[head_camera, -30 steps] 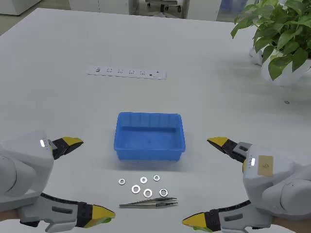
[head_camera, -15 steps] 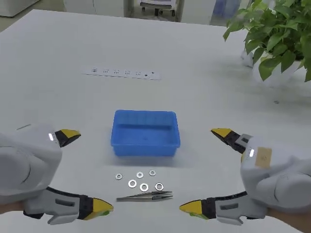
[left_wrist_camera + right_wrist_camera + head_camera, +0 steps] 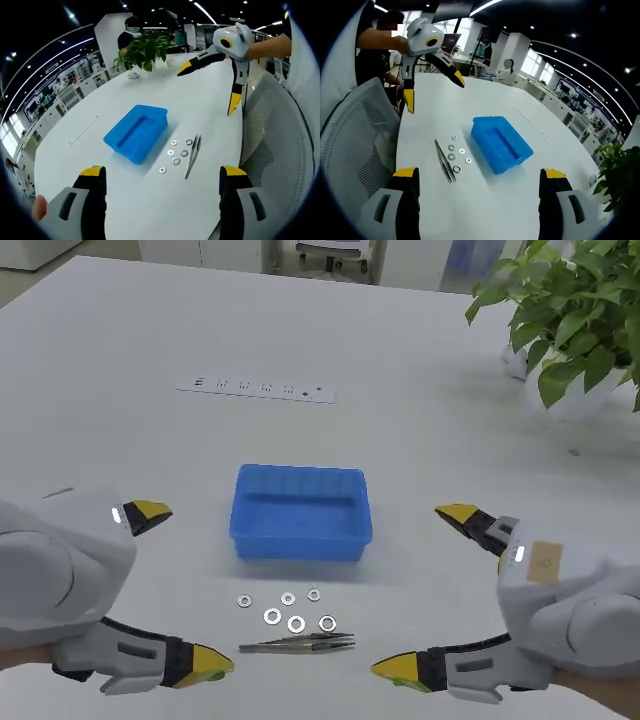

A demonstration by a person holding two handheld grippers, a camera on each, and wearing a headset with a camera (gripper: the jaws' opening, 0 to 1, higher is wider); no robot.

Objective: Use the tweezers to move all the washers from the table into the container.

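Nearest the person, the left gripper [image 3: 193,586] and the right gripper [image 3: 409,589] hang low over the white table [image 3: 450,420], one at each side of the work. Both have their yellow-tipped jaws spread wide apart and hold nothing. This matches the pictures from a second and half a second ago: both were just as wide open and sat in much the same places. The small shift of the whole scene comes from the head camera. Between the two lower jaw tips the tweezers [image 3: 298,643] lie flat on the table, crosswise to the person, touched by neither gripper and lying as they did before. Just beyond them six washers [image 3: 296,624] rest in a loose cluster, three nearer the tweezers and three a little farther on, all on the table and none in the container; their layout has not changed. Beyond the washers, near but apart from them, stands the blue container [image 3: 300,540], a shallow open box with ribbed walls and a bare floor, in the same place relative to the washers as earlier. Farther back a white power strip [image 3: 258,389] lies flat, and at the far right a leafy green plant [image 3: 570,310] stands in a white pot.
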